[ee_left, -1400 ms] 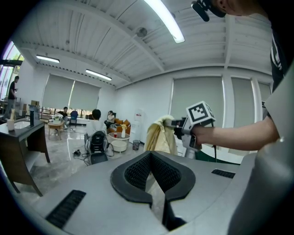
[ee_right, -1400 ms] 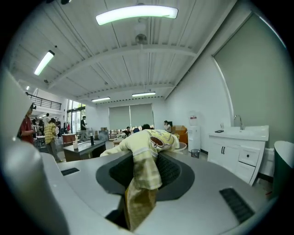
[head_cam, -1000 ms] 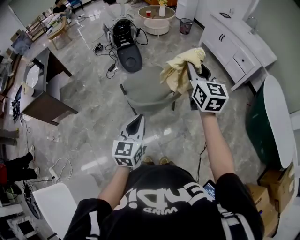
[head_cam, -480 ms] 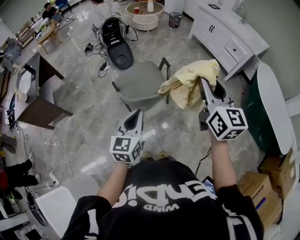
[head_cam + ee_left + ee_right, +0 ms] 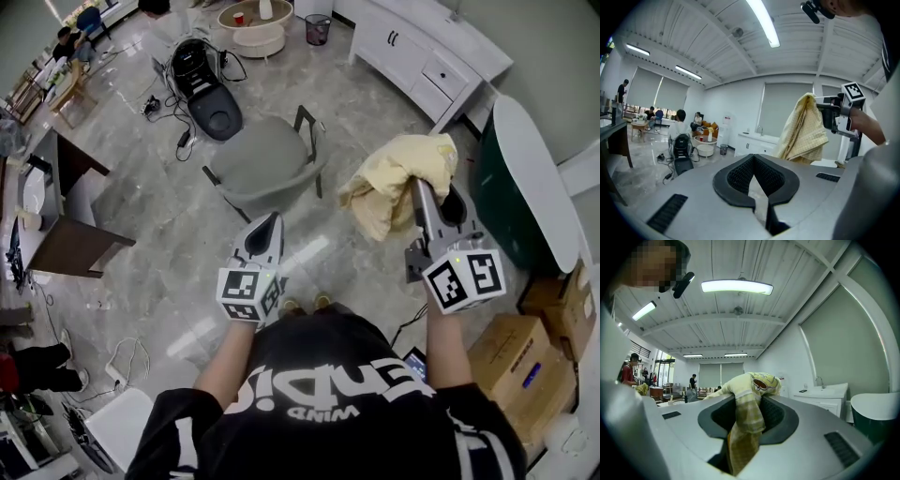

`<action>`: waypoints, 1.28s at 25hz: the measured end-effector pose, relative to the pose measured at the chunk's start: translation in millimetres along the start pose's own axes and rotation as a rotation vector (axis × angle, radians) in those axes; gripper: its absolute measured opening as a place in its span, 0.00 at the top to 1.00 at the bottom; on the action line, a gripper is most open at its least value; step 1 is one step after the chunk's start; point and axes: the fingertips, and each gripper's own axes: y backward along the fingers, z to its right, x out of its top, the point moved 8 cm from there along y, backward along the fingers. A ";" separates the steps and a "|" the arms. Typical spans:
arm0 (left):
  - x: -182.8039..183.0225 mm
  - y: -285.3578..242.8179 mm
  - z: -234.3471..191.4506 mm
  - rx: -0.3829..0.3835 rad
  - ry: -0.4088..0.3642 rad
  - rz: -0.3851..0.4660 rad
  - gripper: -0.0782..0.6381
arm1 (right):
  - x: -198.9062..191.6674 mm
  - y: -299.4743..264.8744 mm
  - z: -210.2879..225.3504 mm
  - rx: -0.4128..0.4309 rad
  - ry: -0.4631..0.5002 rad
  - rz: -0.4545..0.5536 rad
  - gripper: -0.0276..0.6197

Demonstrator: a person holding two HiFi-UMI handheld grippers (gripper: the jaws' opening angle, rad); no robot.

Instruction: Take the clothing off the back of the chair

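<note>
The yellow checked clothing (image 5: 396, 181) hangs bunched from my right gripper (image 5: 433, 190), which is shut on it, to the right of the grey chair (image 5: 267, 155) and clear of it. The chair's back is bare. In the right gripper view the cloth (image 5: 745, 427) is draped over the jaws of the right gripper (image 5: 749, 397) and pinched between them. My left gripper (image 5: 265, 228) is held just in front of the chair, shut and empty. The left gripper view shows the left gripper (image 5: 753, 157) with its tips together and the clothing (image 5: 804, 129) hanging off to the right.
A white cabinet (image 5: 422, 56) runs along the far right. A dark green tub with a white rim (image 5: 525, 178) stands right of the clothing, with cardboard boxes (image 5: 525, 361) nearer me. A black device with cables (image 5: 202, 84) lies beyond the chair. A dark desk (image 5: 70, 220) stands at the left.
My right gripper has carried the clothing to the right, off the chair and toward the green tub. The left gripper has shifted only slightly.
</note>
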 end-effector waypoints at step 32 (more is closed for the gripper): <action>-8.3 15.6 21.9 -0.009 -0.024 0.011 0.87 | -171.3 21.8 -45.8 0.061 -0.017 -0.172 0.78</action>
